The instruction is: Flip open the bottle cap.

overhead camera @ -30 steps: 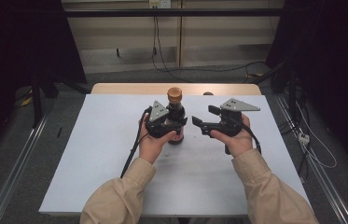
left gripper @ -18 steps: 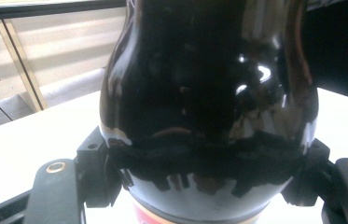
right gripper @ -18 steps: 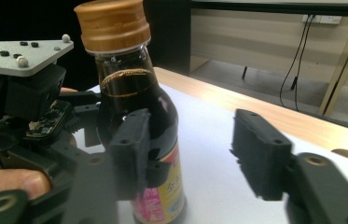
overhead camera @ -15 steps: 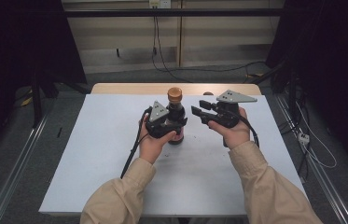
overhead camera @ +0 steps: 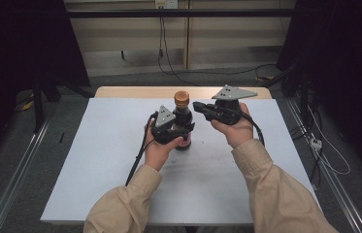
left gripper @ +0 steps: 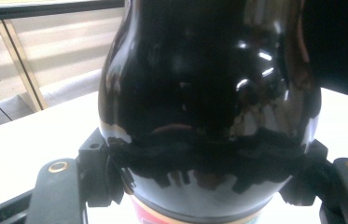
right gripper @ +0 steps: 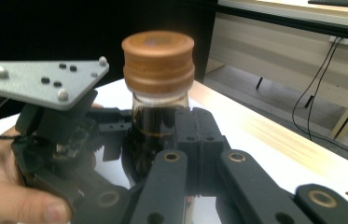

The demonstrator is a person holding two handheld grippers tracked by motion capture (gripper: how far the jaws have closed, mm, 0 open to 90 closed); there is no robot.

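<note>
A dark glass bottle (overhead camera: 184,118) with a brown screw cap (overhead camera: 182,98) stands upright on the white table (overhead camera: 96,160). My left gripper (overhead camera: 184,131) is shut on the bottle's round body; in the left gripper view the black pads (left gripper: 115,161) press both sides of the bottle (left gripper: 209,84), and its jaws have just tightened a little more. My right gripper (overhead camera: 198,106) hovers just right of the neck, pointing at it. Its jaws have just been closing and meet with nothing between them. In the right gripper view the gripper (right gripper: 199,135) sits in front of the bottle (right gripper: 157,116), below the cap (right gripper: 158,60).
A bare wooden strip (overhead camera: 135,92) runs along the table's far edge. Cables (overhead camera: 169,58) trail over the floor behind the table, and metal rails (overhead camera: 18,170) run along both sides. The left gripper's grey plate (right gripper: 41,84) and the hand holding it (right gripper: 3,186) lie close by the right gripper.
The right gripper has risen and moved toward the bottle's neck while its jaws came together. The left gripper and the bottle have stayed put.
</note>
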